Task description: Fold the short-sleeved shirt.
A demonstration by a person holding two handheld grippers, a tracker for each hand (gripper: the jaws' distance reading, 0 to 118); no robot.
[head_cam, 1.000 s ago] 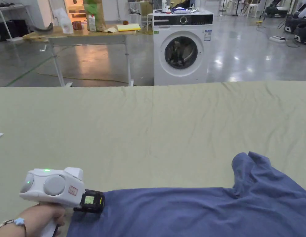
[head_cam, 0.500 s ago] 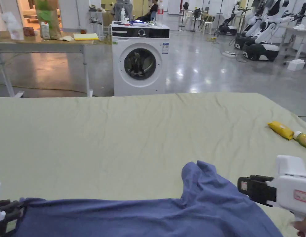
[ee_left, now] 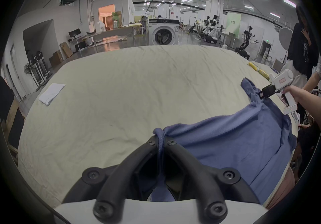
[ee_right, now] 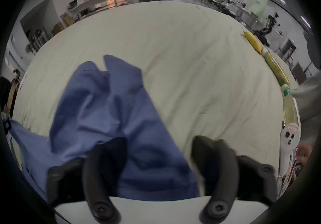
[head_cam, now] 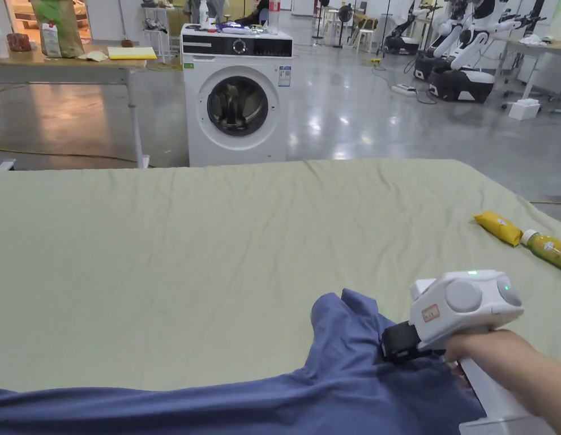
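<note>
A blue short-sleeved shirt (head_cam: 341,391) lies stretched along the near edge of the pale green sheet (head_cam: 245,238), with one sleeve (head_cam: 341,317) bunched up. In the left gripper view my left gripper (ee_left: 160,139) is shut on the shirt's (ee_left: 234,142) gathered edge, and a strip of cloth runs down between the jaws. My right gripper (head_cam: 391,345) rests on the cloth just right of the raised sleeve. In the right gripper view its jaws (ee_right: 159,142) stand wide apart over the shirt (ee_right: 107,109), one jaw above the fabric and the other above the sheet.
A yellow packet (head_cam: 498,227) and a bottle (head_cam: 548,249) lie near the sheet's right edge. A folded white item (ee_left: 52,91) sits at the far left. A washing machine (head_cam: 235,93) stands beyond the table. A person (ee_left: 303,50) stands at the right.
The head camera has panned right. My right gripper has come in from the right and now rests on the shirt by the sleeve. The shirt lies much as before.
</note>
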